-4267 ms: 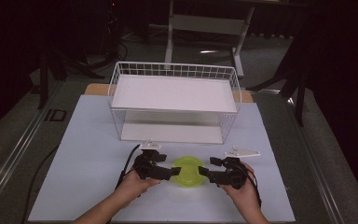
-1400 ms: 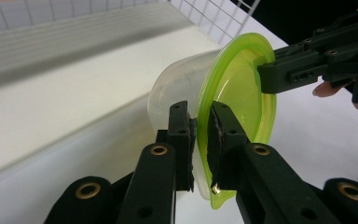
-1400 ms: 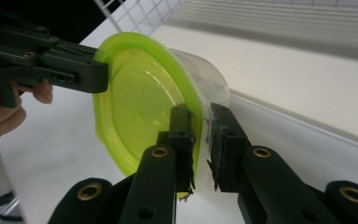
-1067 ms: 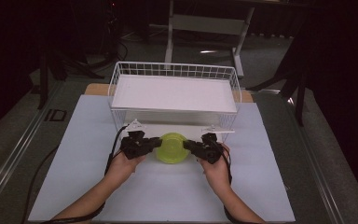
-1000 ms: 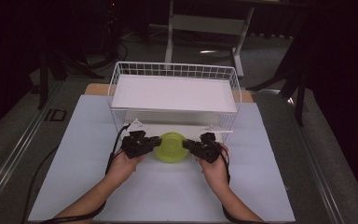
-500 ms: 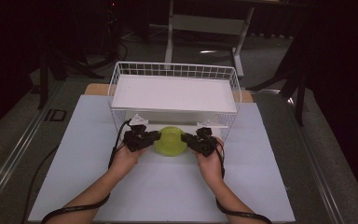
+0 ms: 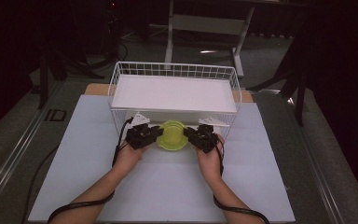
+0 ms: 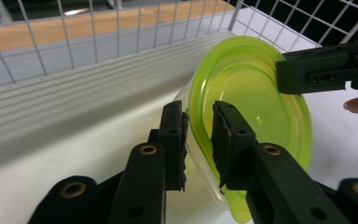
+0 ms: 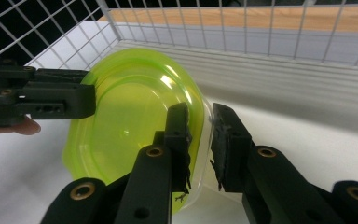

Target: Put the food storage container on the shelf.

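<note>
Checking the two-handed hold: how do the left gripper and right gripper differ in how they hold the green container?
The left gripper clamps the green container's left rim; the right gripper clamps its right rim. They point toward each other. Both are shut on the rim, beside the wire basket.

dark room, grey floor (image 7: 279, 51), white desk frame (image 7: 205, 23)

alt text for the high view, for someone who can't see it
Two hand-held grippers, left gripper and right gripper, clamp opposite rims of a lime-green bowl at the open front of a white wire basket. The basket stands on a white table, a person's forearms entering from below.
</note>
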Available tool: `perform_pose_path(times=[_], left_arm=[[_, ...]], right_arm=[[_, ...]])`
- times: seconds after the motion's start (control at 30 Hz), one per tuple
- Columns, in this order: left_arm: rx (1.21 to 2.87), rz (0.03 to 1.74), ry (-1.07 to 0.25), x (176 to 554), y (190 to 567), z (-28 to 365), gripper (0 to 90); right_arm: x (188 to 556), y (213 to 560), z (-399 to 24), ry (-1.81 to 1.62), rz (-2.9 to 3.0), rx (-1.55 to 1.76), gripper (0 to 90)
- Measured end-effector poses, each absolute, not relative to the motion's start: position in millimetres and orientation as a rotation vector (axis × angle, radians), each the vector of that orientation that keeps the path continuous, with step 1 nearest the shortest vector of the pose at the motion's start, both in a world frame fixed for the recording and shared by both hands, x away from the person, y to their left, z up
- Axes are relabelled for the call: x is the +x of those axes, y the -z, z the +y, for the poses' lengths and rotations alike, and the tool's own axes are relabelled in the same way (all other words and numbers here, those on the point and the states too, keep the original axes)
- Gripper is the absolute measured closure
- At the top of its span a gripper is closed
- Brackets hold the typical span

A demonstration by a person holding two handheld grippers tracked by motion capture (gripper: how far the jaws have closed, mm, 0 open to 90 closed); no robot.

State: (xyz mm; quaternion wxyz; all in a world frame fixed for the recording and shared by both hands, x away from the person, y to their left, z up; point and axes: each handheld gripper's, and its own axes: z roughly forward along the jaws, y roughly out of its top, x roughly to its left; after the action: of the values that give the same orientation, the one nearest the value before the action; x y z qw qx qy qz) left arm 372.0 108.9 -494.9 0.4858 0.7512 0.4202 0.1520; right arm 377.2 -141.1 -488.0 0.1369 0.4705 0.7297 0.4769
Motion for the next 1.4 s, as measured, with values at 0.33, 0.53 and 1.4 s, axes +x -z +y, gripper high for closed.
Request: perform_pose_path(times=[0.33, 0.53, 1.4], left_arm=[[1.792, 1.045, -0.488, 378, 504, 105, 62.6], [1.764, 1.083, -0.483, 382, 502, 102, 59.9], [1.748, 1.03, -0.348, 303, 494, 128, 39.1]], right_arm=[[382, 493, -136, -1.341, 2.044, 1.347, 67.9], [386, 494, -134, -1.307, 2.037, 1.353, 62.9], [324, 495, -118, -1.349, 2.152, 1.217, 67.8]])
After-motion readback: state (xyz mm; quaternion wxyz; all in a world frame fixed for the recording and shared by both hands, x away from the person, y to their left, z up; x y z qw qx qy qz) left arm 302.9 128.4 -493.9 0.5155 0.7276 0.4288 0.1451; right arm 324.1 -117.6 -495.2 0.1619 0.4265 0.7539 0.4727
